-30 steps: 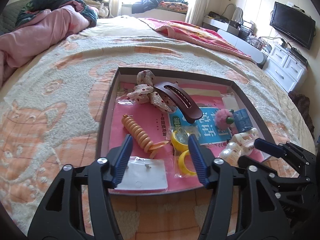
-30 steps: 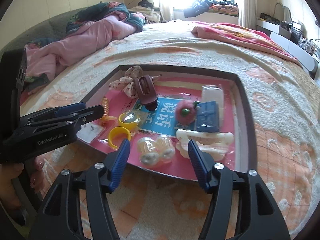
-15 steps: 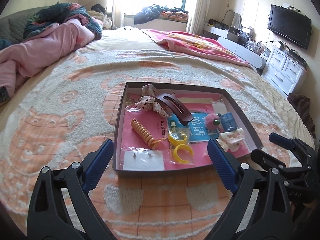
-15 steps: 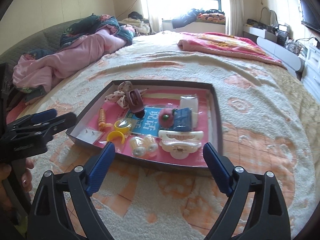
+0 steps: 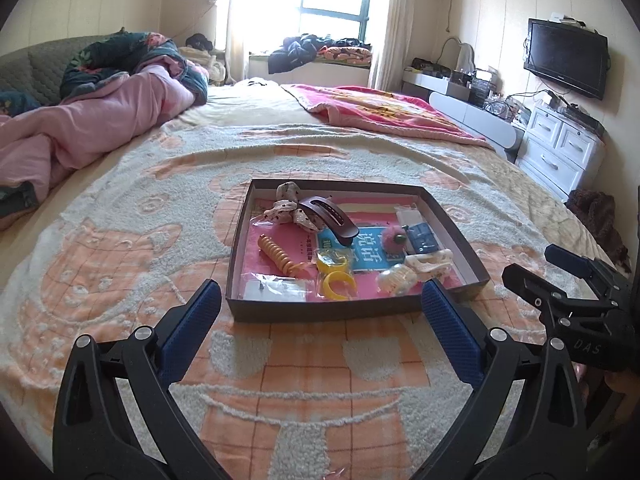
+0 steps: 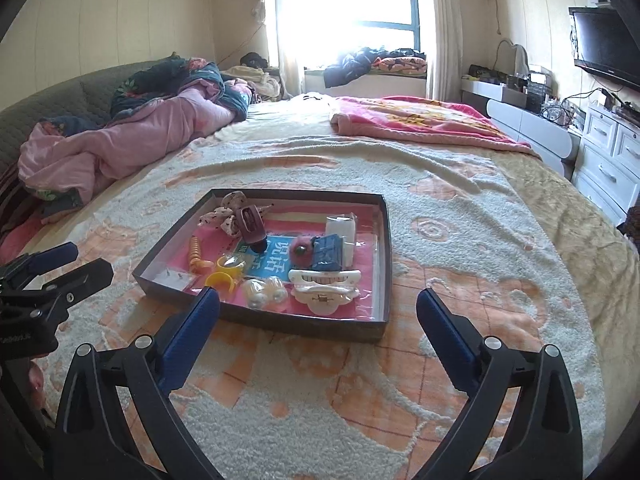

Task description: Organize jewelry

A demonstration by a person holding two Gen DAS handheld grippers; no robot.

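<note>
A dark shallow box (image 5: 236, 248) (image 6: 384, 240) lies on the bed. It holds a brown hair clip (image 5: 332, 216) (image 6: 251, 225), a spotted scrunchie (image 5: 285, 209), an orange spiral tie (image 5: 277, 255), yellow rings (image 5: 339, 282) (image 6: 221, 280), a white claw clip (image 5: 430, 263) (image 6: 325, 288), a pink pompom (image 5: 394, 237) and a blue item (image 6: 329, 254). My left gripper (image 5: 320, 316) is open and empty, in front of the box. My right gripper (image 6: 318, 320) is open and empty, also in front of the box.
The bed carries a cream and orange fleece blanket (image 5: 132, 264). A pink duvet (image 5: 88, 128) is heaped at the far left, a pink blanket (image 5: 384, 112) at the back. White drawers (image 5: 560, 148) and a wall television (image 5: 566, 56) stand at the right.
Both grippers have pulled back from the box and risen, and both have opened wider. The items in the box have not moved.
</note>
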